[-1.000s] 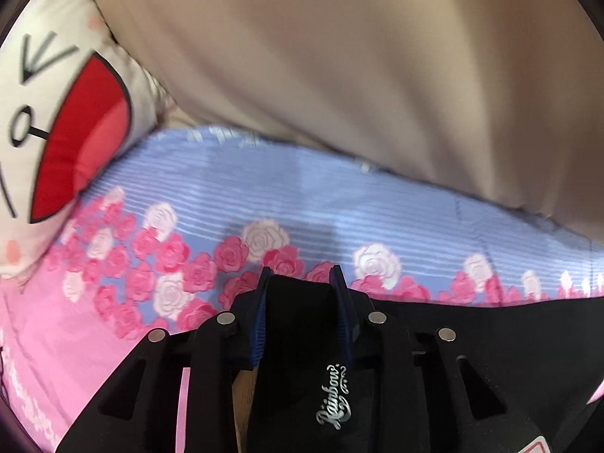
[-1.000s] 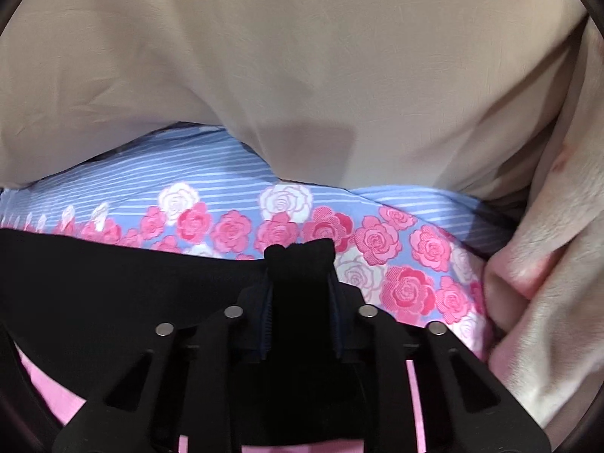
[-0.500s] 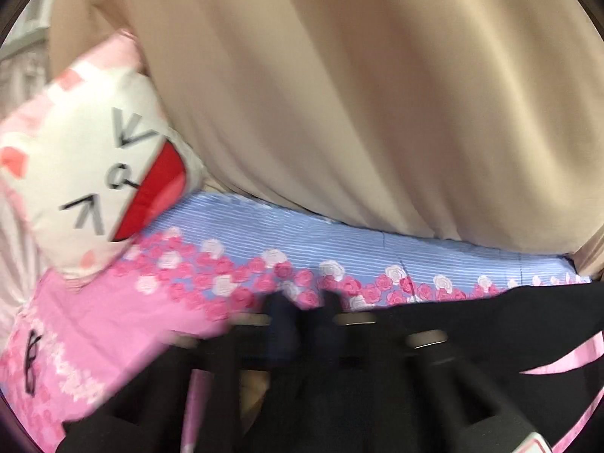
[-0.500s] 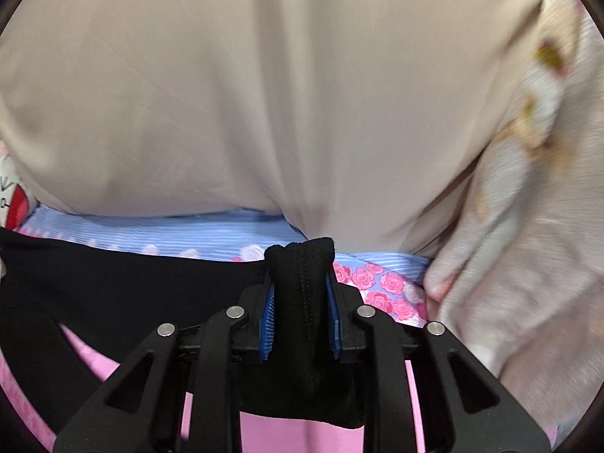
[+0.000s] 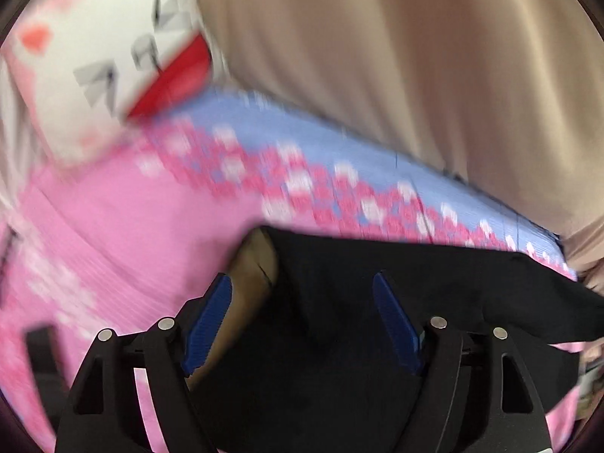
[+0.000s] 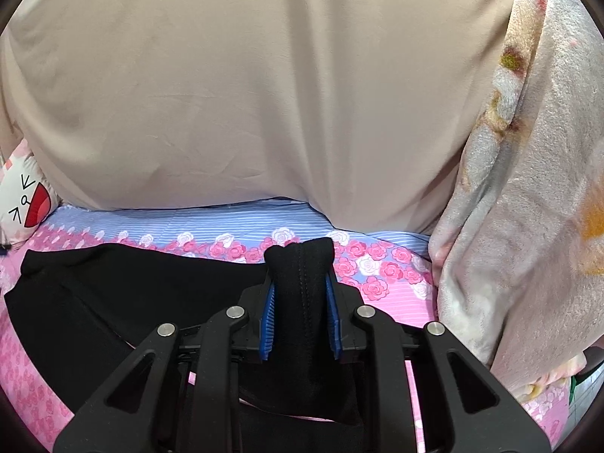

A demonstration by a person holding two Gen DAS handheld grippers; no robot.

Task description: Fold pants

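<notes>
The black pants [image 6: 113,302] lie spread on the bed sheet [image 6: 381,268]. My right gripper [image 6: 300,279] is shut on a bunched fold of the pants, which sticks up between its blue pads [image 6: 267,317]. In the blurred left wrist view, my left gripper [image 5: 302,277] hangs over the pants [image 5: 415,275] with its jaws opening wide. The black cloth lies below the blue pads [image 5: 209,317] and neither pad presses on it. A brown inner lining [image 5: 253,275] shows at the pants' left edge.
The sheet is pink and blue with a band of roses. A beige cloth [image 6: 245,94] hangs behind the bed. A white cat-face pillow [image 5: 102,60] sits at the left, and a fluffy pale blanket [image 6: 521,207] is piled at the right.
My left gripper was shut on the pants and has spread its jaws, letting the cloth go. My right gripper has risen with its fold still held, so more of the bed shows.
</notes>
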